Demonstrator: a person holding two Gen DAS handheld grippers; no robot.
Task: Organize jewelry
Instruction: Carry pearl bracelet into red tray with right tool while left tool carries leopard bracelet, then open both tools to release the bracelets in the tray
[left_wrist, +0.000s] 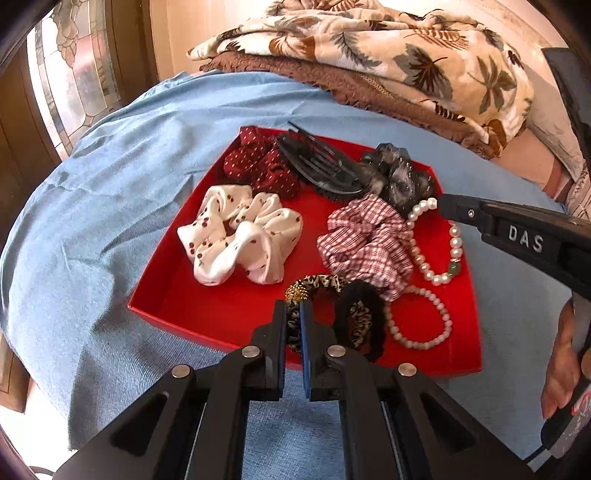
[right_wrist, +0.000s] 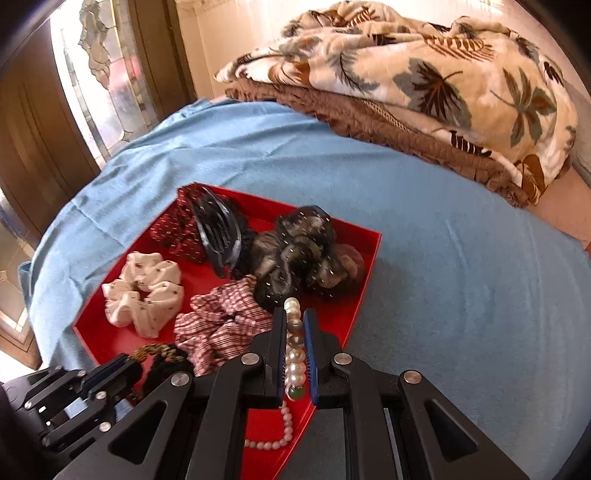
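A red tray (left_wrist: 177, 295) lies on a blue cloth (left_wrist: 110, 206). It holds a white dotted scrunchie (left_wrist: 236, 236), a dark red scrunchie (left_wrist: 258, 162), a black comb clip (left_wrist: 317, 166), a grey scrunchie (left_wrist: 399, 173), a red checked scrunchie (left_wrist: 365, 240), a pearl necklace (left_wrist: 454, 243) and a pink pearl bracelet (left_wrist: 421, 325). My left gripper (left_wrist: 294, 317) is shut on a leopard-print hair tie (left_wrist: 317, 282) at the tray's near edge. My right gripper (right_wrist: 294, 328) is shut on the pearl necklace (right_wrist: 295, 362) over the tray (right_wrist: 354, 302).
A folded leaf-print blanket (left_wrist: 406, 55) on a brown one (left_wrist: 351, 88) lies at the back of the bed. A stained-glass door (left_wrist: 70, 74) stands at the left. Bare blue cloth (right_wrist: 461, 295) spreads right of the tray.
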